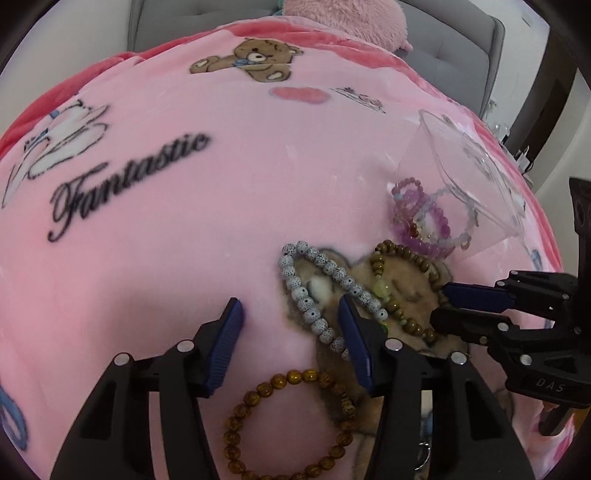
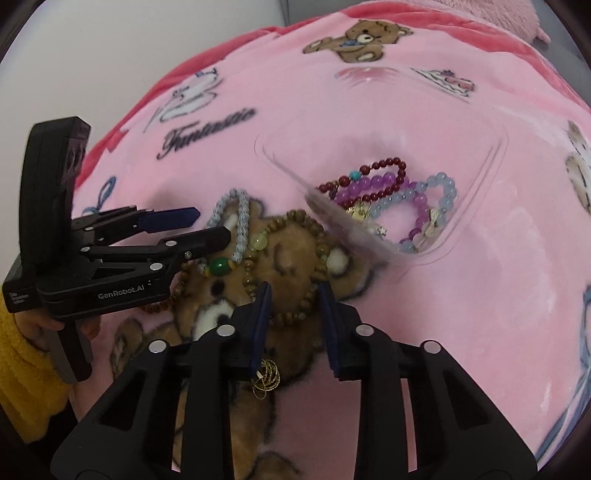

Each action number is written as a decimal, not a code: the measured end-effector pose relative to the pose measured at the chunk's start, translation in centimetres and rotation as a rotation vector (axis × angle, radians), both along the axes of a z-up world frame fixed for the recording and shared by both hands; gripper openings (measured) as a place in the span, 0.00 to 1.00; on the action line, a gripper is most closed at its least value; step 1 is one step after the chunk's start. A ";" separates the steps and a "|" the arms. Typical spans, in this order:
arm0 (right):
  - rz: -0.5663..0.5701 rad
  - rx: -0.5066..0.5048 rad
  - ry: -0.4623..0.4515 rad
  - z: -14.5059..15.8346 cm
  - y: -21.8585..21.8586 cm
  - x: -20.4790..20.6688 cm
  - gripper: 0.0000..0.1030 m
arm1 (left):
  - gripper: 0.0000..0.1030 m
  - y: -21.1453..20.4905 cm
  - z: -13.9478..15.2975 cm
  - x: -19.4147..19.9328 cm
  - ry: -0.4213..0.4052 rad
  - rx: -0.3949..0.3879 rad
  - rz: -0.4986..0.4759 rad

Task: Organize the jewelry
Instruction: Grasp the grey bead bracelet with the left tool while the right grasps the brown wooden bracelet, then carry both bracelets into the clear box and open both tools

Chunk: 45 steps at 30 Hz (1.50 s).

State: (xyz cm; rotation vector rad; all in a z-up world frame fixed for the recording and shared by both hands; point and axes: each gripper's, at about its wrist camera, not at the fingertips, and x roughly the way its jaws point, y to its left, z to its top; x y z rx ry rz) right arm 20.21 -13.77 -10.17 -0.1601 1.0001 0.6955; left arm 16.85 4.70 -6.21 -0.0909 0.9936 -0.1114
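Note:
A clear plastic box (image 2: pixel 476 177) lies on the pink blanket and holds purple, dark red and pale blue bead bracelets (image 2: pixel 391 199); it also shows in the left wrist view (image 1: pixel 476 173). In front of it lie a speckled grey bead bracelet (image 1: pixel 321 291), an olive-brown bead bracelet (image 2: pixel 295 266) with a green bead, and an amber bead bracelet (image 1: pixel 288 421). My left gripper (image 1: pixel 291 321) is open, its right finger over the grey bracelet. My right gripper (image 2: pixel 293 295) is open, astride the near part of the olive-brown bracelet.
A small gold wire ornament (image 2: pixel 266 376) lies under my right gripper. The pink bear-print blanket (image 1: pixel 184 221) covers a grey sofa (image 1: pixel 443 33). A pink plush toy (image 1: pixel 343 14) sits at the back.

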 end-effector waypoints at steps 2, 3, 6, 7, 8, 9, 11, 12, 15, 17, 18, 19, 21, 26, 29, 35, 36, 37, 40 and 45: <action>0.000 -0.015 -0.012 -0.1 0.2 -0.1 0.19 | 0.44 0.1 -0.1 -0.2 0.000 -0.004 0.004; -0.004 -0.014 -0.012 -0.2 0.2 -0.2 0.16 | 0.43 0.1 -0.1 -0.3 0.000 -0.006 0.008; -0.016 -0.021 -0.010 -0.2 0.2 0.0 0.11 | 0.29 0.3 0.1 -0.6 -0.013 -0.012 0.020; -0.017 -0.022 -0.007 -0.2 0.2 0.0 0.11 | 0.25 0.3 0.1 -0.7 -0.016 -0.017 0.021; -0.017 -0.024 -0.008 -0.2 0.2 0.0 0.11 | 0.21 0.3 0.1 -0.8 -0.017 -0.020 0.020; -0.017 -0.029 -0.013 -0.1 0.3 -0.1 0.09 | 0.19 0.3 0.1 -0.8 -0.019 -0.019 0.020; -0.016 -0.031 -0.017 0.1 0.3 -0.2 0.09 | 0.13 0.3 0.2 -1.0 -0.027 -0.020 0.018; -0.013 -0.028 -0.018 0.2 0.3 -0.2 0.09 | 0.11 0.3 0.3 -0.9 -0.031 -0.025 0.017; -0.004 -0.015 -0.019 0.5 0.4 -0.5 0.09 | 0.08 0.3 0.5 -1.0 -0.045 -0.038 0.020; 0.005 0.000 -0.024 0.8 0.4 -0.7 0.09 | 0.08 0.3 0.7 -1.0 -0.042 -0.045 0.023; 0.016 0.018 -0.028 1.1 0.4 -0.9 0.09 | 0.08 0.4 0.8 -1.1 -0.041 -0.050 0.025; 0.030 0.036 -0.039 1.5 0.3 -1.2 0.09 | 0.08 0.5 1.0 -1.2 -0.046 -0.053 0.029; 0.052 0.051 -0.061 2.2 0.4 -1.6 0.09 | 0.08 0.7 1.5 -1.5 -0.058 -0.066 0.035; 0.070 0.086 -0.110 4.3 0.2 -2.6 0.09 | 0.08 0.8 3.5 -2.1 -0.106 -0.096 0.036; 0.082 0.117 -0.133 5.6 -0.3 -3.2 0.09 | 0.08 0.5 5.0 -2.4 -0.137 -0.112 0.031; 0.090 0.137 -0.189 7.7 -1.3 -4.5 0.09 | 0.08 -0.5 8.1 -2.9 -0.203 -0.128 -0.001; 0.084 0.147 -0.198 8.2 -1.6 -4.7 0.09 | 0.08 -0.9 8.9 -3.1 -0.221 -0.124 -0.011; 0.079 0.152 -0.205 8.5 -1.8 -4.8 0.09 | 0.08 -1.0 9.2 -3.1 -0.229 -0.122 -0.016; 0.060 0.172 -0.237 9.8 -2.8 -4.9 0.09 | 0.08 -1.7 10.6 -3.2 -0.260 -0.138 -0.031; 0.027 0.193 -0.282 11.5 -3.9 -4.4 0.09 | 0.08 -2.8 12.1 -3.0 -0.298 -0.147 -0.052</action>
